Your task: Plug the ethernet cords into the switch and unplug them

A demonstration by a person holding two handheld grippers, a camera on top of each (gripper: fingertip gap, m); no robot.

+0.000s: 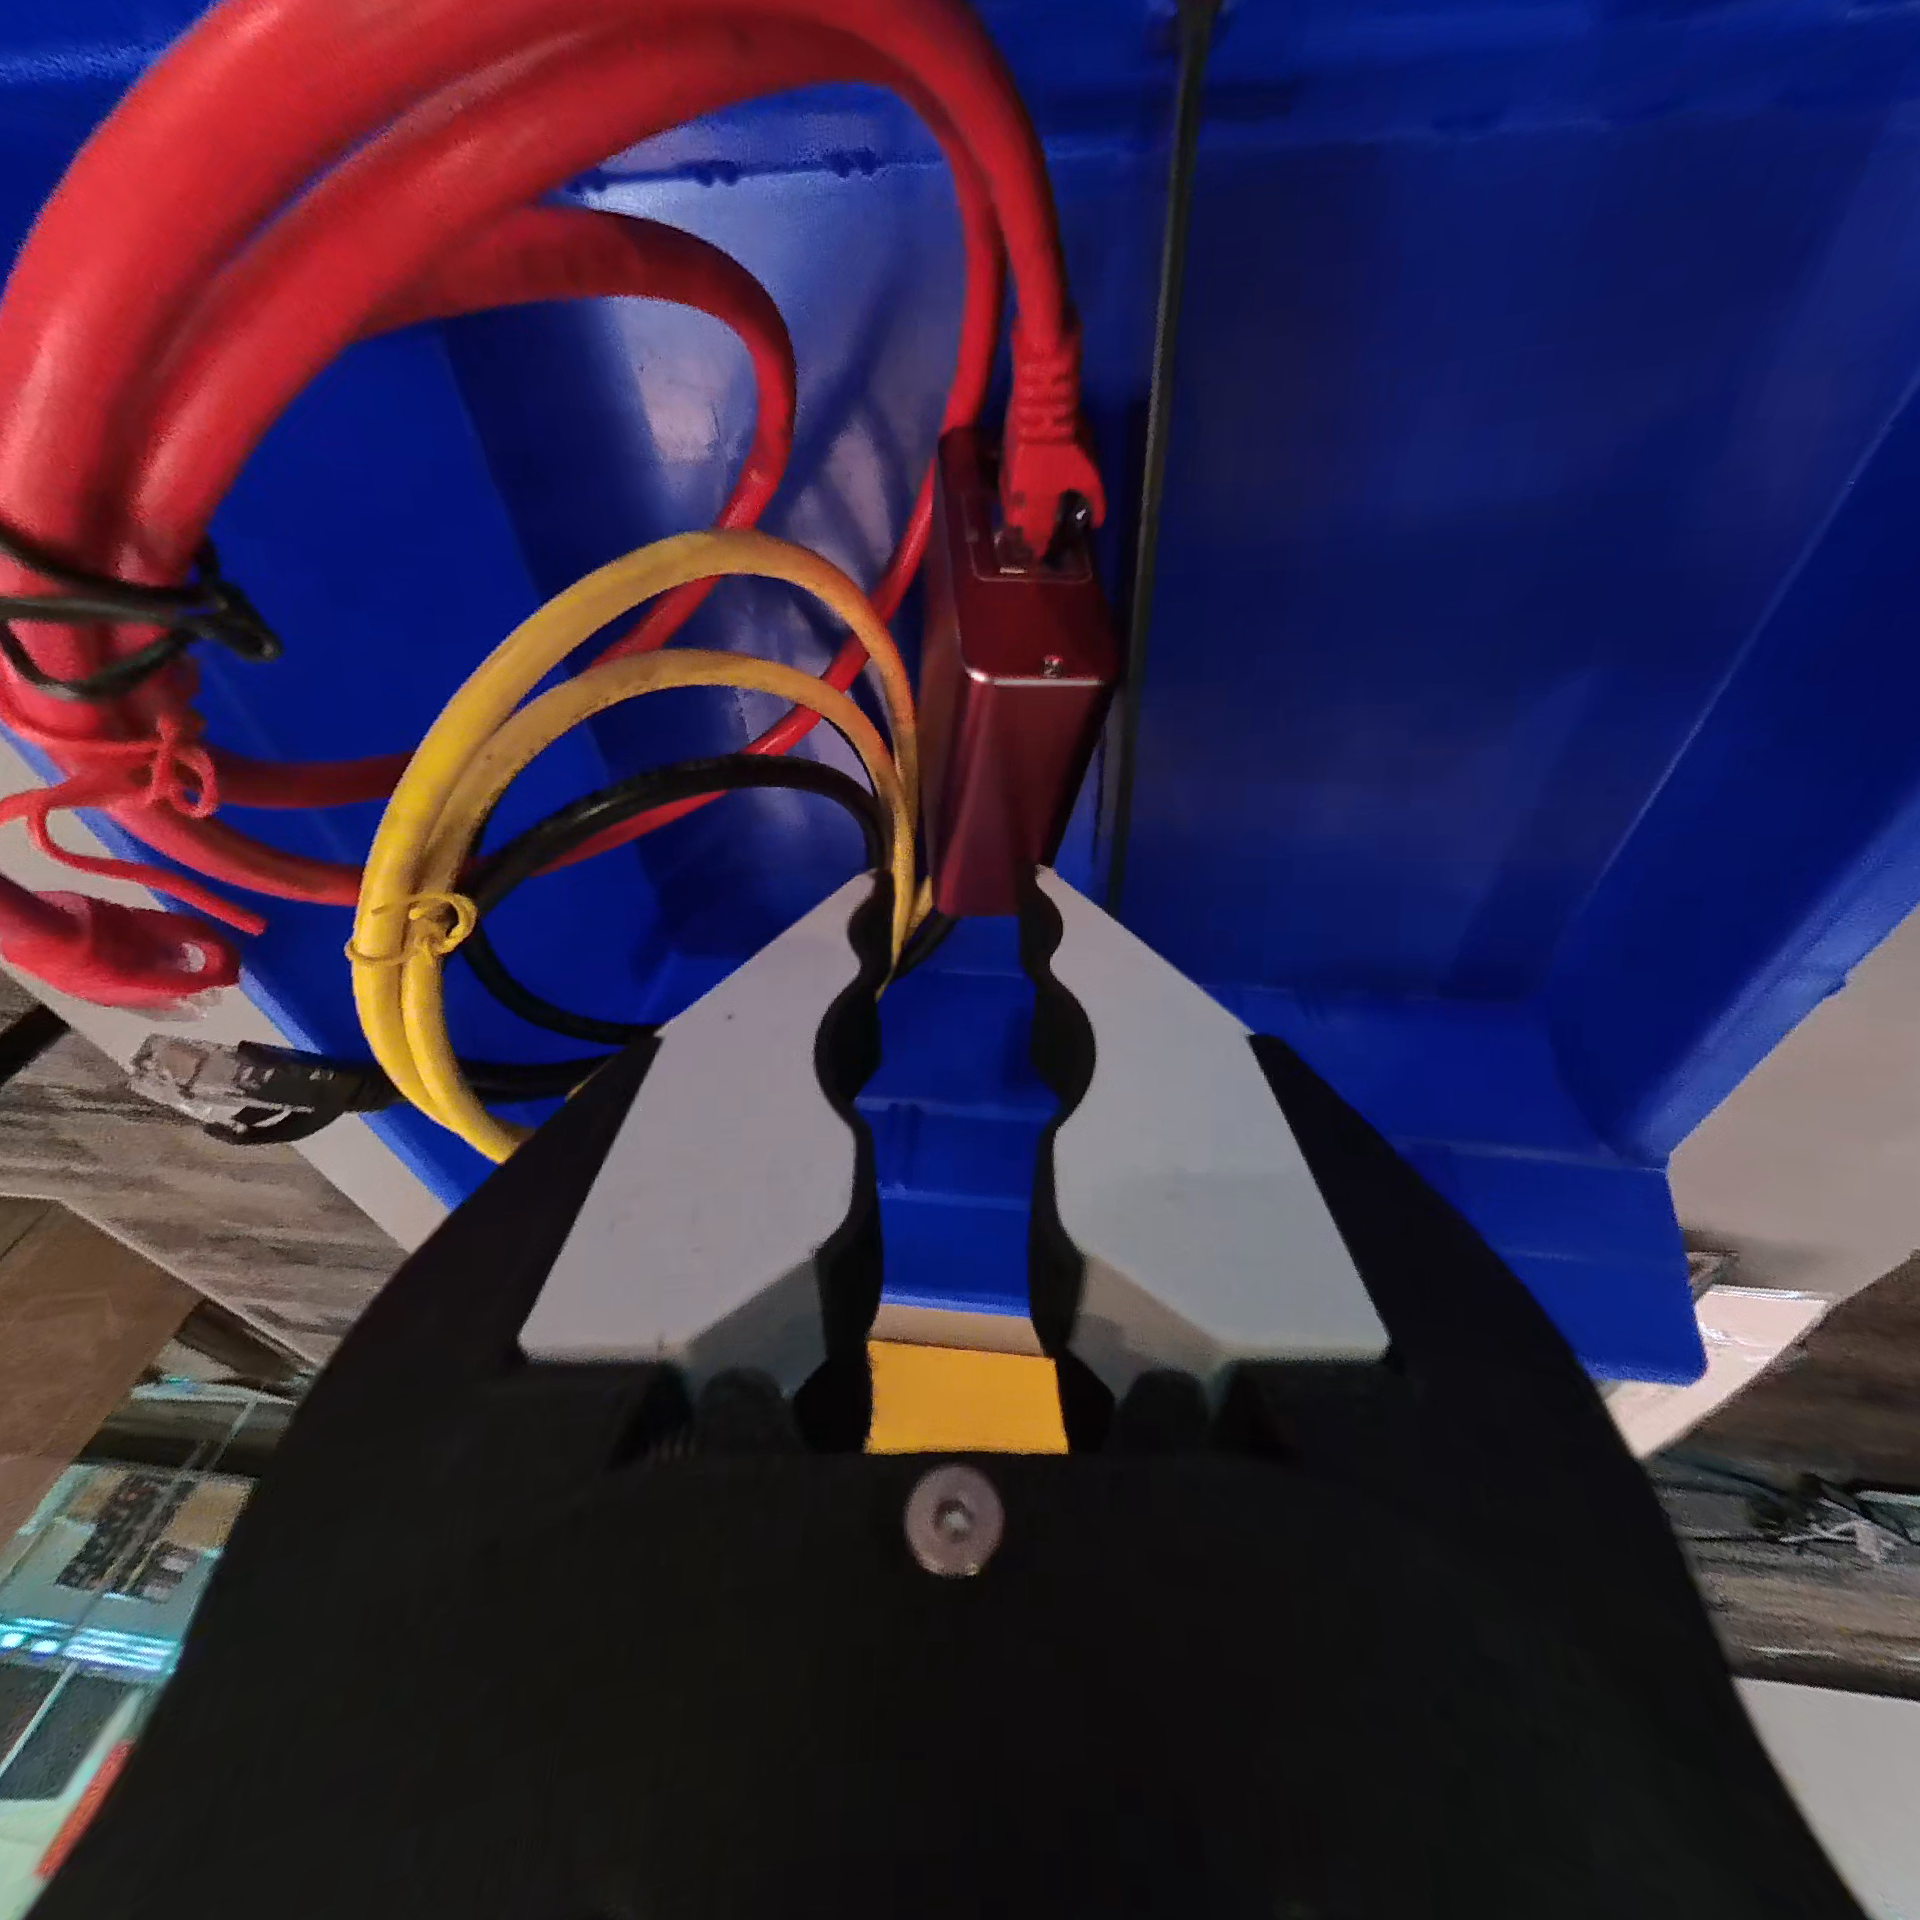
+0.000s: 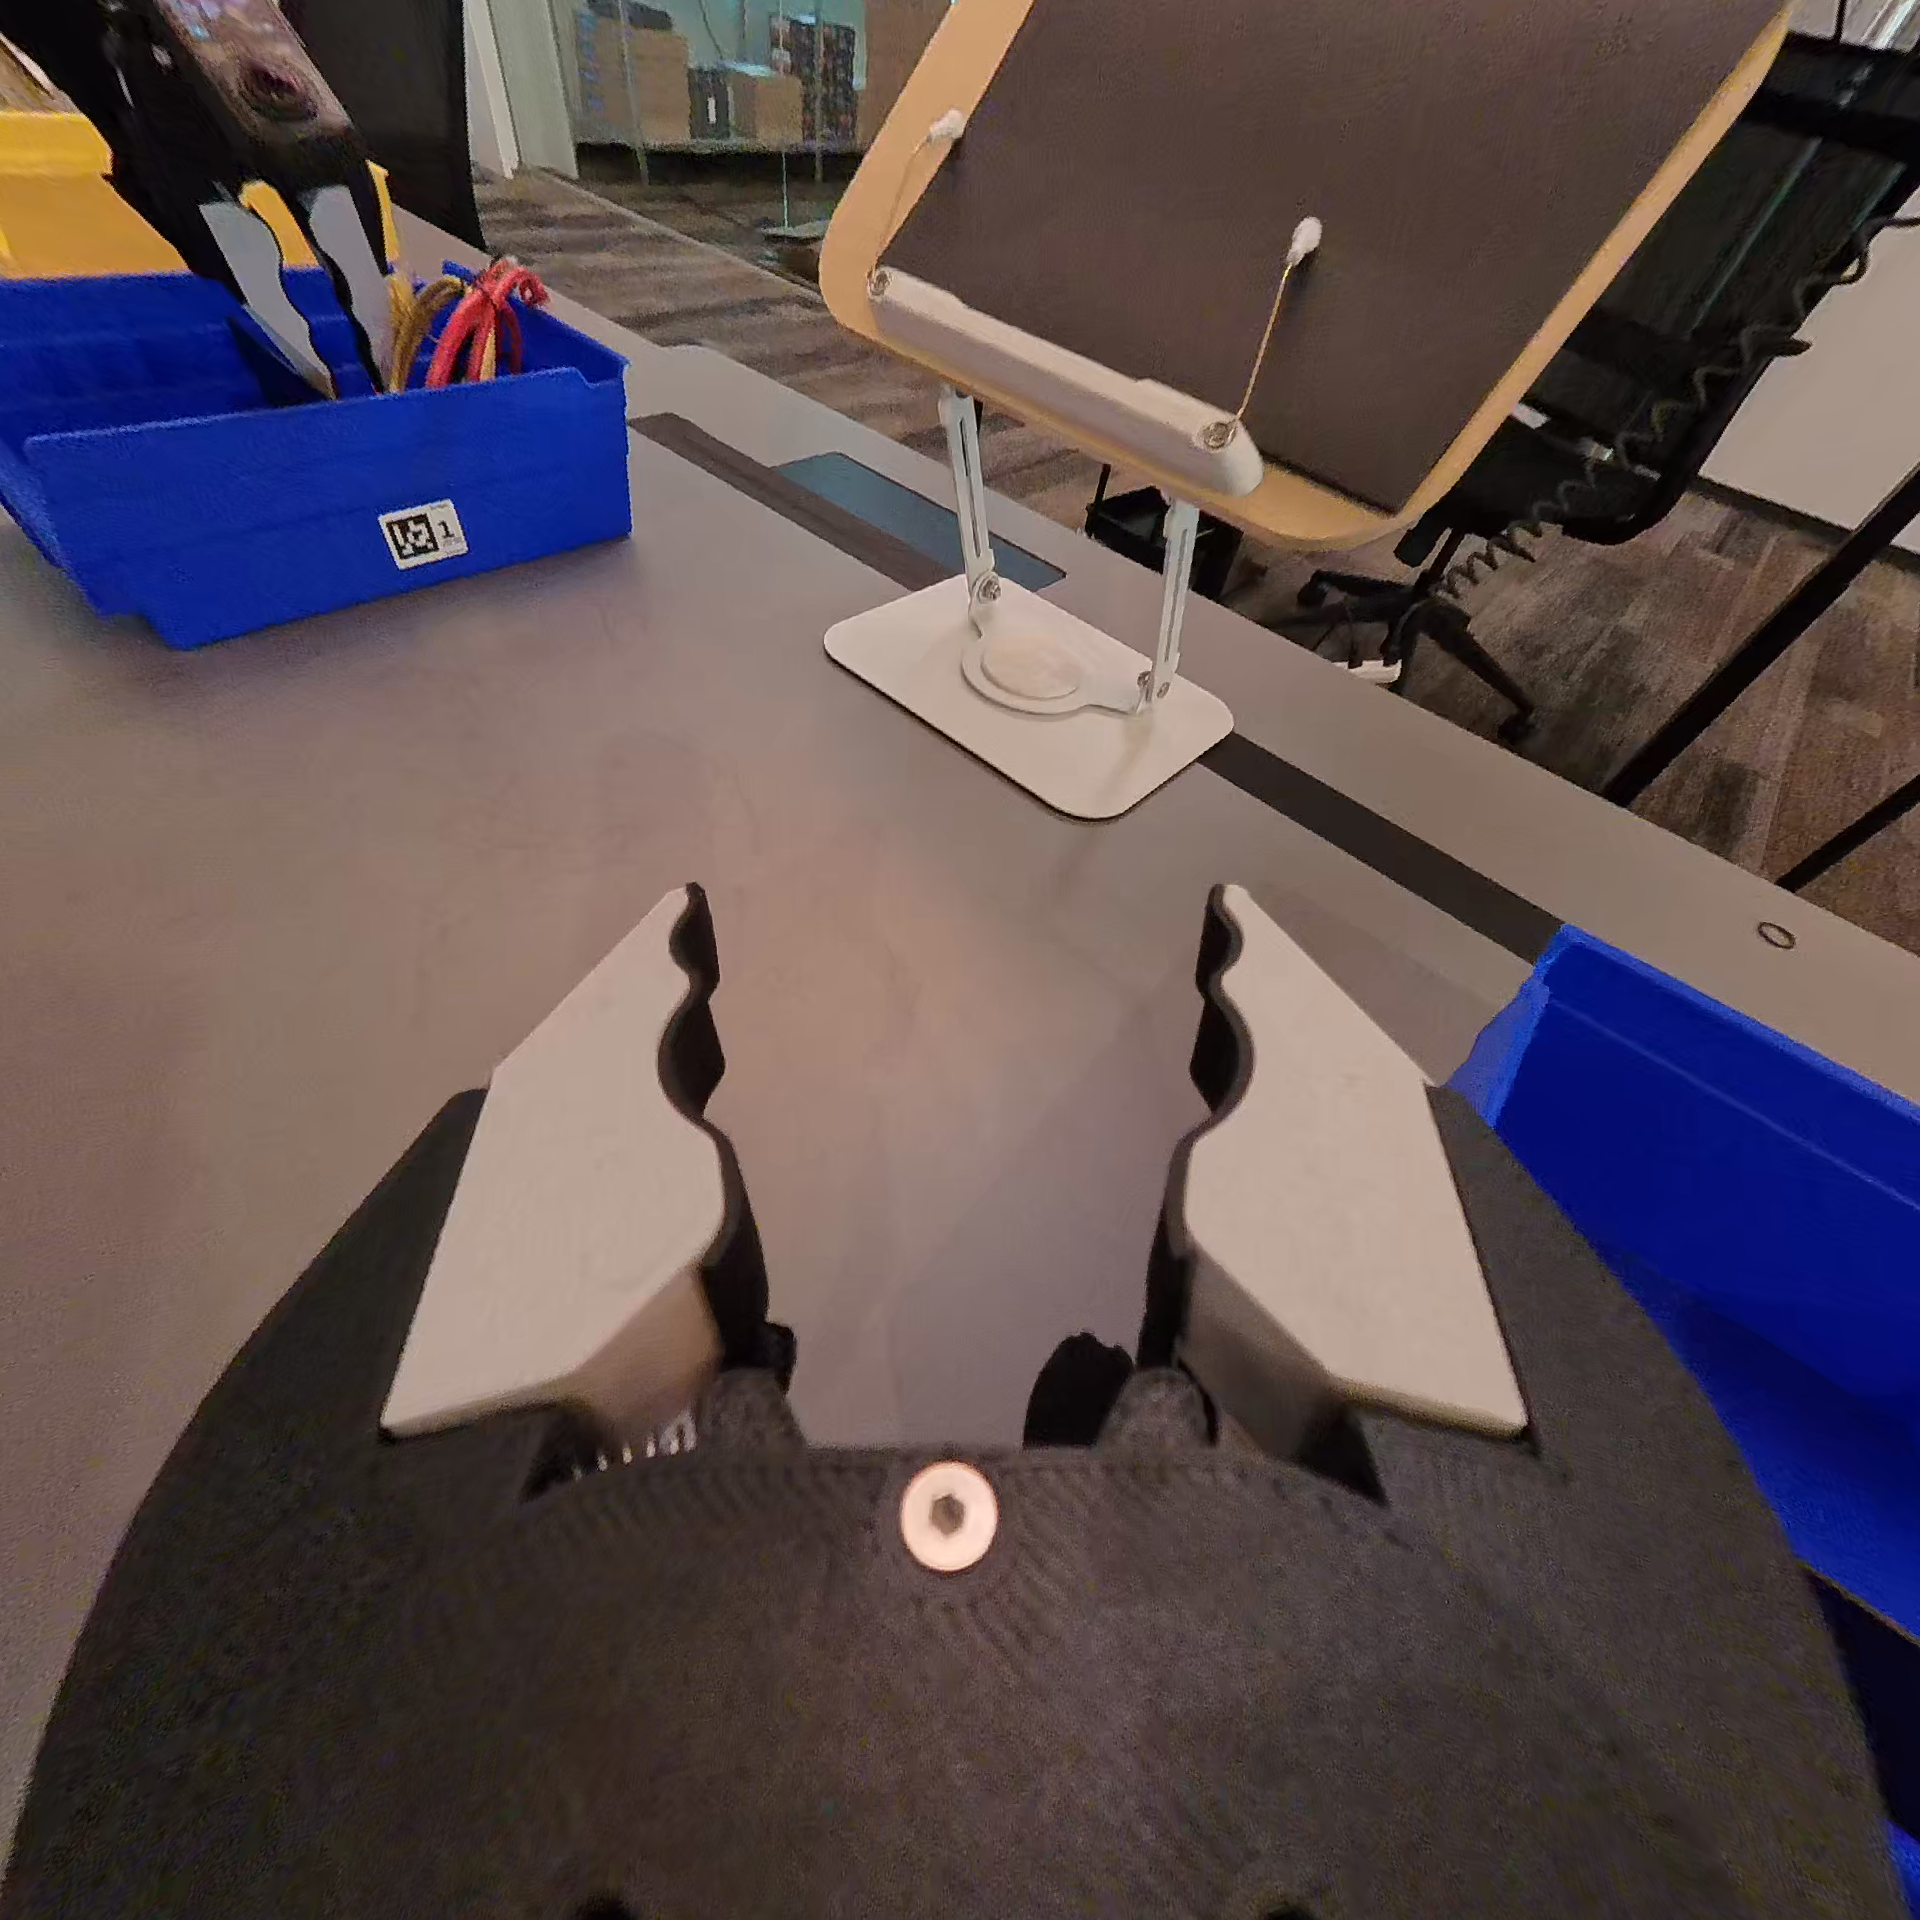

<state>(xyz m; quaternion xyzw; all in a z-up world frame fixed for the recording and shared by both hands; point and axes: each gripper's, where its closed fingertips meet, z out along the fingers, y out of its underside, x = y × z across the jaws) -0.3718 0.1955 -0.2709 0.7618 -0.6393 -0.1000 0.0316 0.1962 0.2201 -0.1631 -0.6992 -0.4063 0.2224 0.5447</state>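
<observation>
We are seeing the left gripper (image 1: 951,894) reaching down into the blue bin (image 1: 1455,623), its jaws clenching the near end of the dark red switch (image 1: 1013,727). The switch is standing against the bin's inner wall. A red cord (image 1: 1049,416) is sitting plugged into the switch's far end, its slack looping up and left in a bundle. A coiled yellow cord (image 1: 488,790) and a black cord (image 1: 582,821) are lying just left of the switch; the black cord's clear plug (image 1: 197,1081) is hanging loose over the bin edge.

The right gripper (image 2: 956,935) is hovering over the grey table (image 2: 520,831), jaws spread wide and gripping nothing. Beyond it, a white stand (image 2: 1039,707) is propping up a tilted board (image 2: 1299,208). A second blue bin (image 2: 1714,1122) is sitting just right of it.
</observation>
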